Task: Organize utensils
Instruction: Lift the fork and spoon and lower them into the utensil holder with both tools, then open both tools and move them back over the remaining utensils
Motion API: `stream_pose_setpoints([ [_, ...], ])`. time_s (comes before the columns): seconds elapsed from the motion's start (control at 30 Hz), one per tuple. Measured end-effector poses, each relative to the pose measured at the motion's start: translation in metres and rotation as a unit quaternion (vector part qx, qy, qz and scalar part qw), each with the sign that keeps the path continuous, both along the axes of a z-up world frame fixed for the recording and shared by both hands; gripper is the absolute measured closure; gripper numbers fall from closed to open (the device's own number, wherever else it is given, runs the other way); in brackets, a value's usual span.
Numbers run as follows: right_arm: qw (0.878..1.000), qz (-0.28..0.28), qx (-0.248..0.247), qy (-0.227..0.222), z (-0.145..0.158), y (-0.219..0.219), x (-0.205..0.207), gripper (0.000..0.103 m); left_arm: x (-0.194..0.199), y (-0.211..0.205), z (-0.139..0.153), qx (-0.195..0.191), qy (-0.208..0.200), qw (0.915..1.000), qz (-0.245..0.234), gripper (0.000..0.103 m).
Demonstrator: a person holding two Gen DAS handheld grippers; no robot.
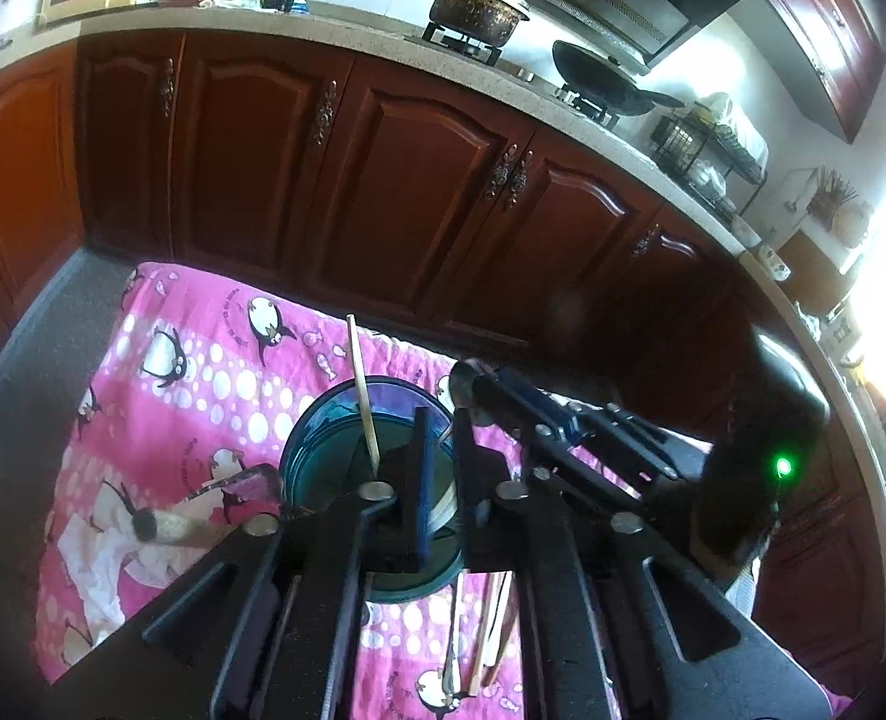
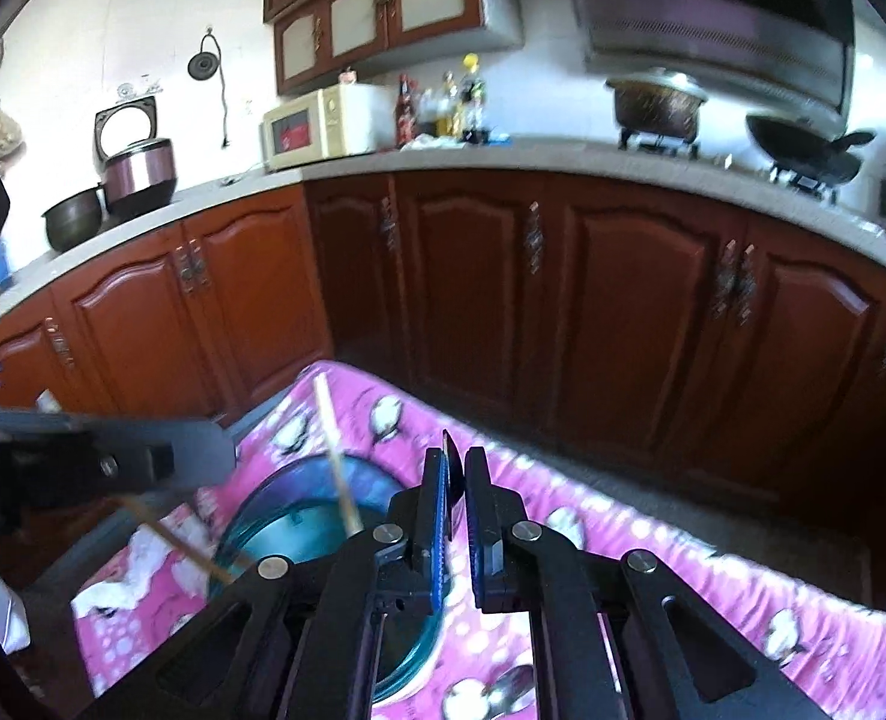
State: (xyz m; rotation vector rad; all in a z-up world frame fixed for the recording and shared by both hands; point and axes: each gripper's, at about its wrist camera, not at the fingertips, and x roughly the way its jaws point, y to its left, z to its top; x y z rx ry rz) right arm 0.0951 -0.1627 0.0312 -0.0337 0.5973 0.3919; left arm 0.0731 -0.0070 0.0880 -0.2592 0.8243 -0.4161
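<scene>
Left wrist view: spoon poised beside the bowl

Nearest, by the bench's front edge, at least two loose chopsticks and one metal spoon lay side by side on the pink cloth, their long axes running front to back. One wood-handled tool lay toward the left edge. Above them the left gripper hovered over the single blue bowl, its jaws slightly parted with nothing between them. One chopstick stood leaning in the bowl. The right wrist view showed a second stick slanting across the bowl's left rim.

Farther on, the right gripper was clenched on one thin dark spoon, edge-on. Its long axis ran forward along the fingers. From that gripper the bowl lay below and to the left, touching nothing it held. The right hand carried the piece, so the drop probably turned on shifting it leftward over the rim. The left gripper was already nearer the bowl. Beyond stood the cabinets.
</scene>
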Motion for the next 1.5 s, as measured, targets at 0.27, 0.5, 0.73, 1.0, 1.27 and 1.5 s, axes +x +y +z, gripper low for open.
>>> stream_pose_setpoints([
  [0.27, 0.992, -0.008, 0.111, 0.051, 0.007, -0.03, 0.001, 0.092, -0.013, 0.007, 0.006, -0.003, 0.002, 1.0, 0.008, 0.062],
  [0.5, 0.992, -0.027, 0.113, 0.057, 0.013, -0.042, -0.022, 0.091, -0.03, 0.003, 0.009, 0.011, -0.006, 0.9999, 0.007, 0.054],
  [0.73, 0.992, -0.054, 0.095, 0.071, 0.005, -0.06, -0.059, 0.069, -0.054, -0.007, 0.002, 0.025, -0.012, 0.9996, -0.008, 0.049],
  [1.0, 0.981, -0.095, 0.105, 0.132, -0.038, -0.101, -0.1, 0.069, -0.08, -0.024, -0.028, 0.029, 0.005, 0.9989, -0.038, 0.048],
  [1.27, 0.969, -0.131, 0.113, 0.175, -0.076, -0.131, -0.127, 0.069, -0.097, -0.056, -0.096, 0.075, 0.022, 0.9955, -0.053, 0.049],
  [1.5, 0.96, -0.144, 0.133, 0.202, -0.096, -0.143, -0.126, 0.069, -0.085, -0.074, -0.139, 0.081, 0.053, 0.9941, -0.05, 0.049],
])
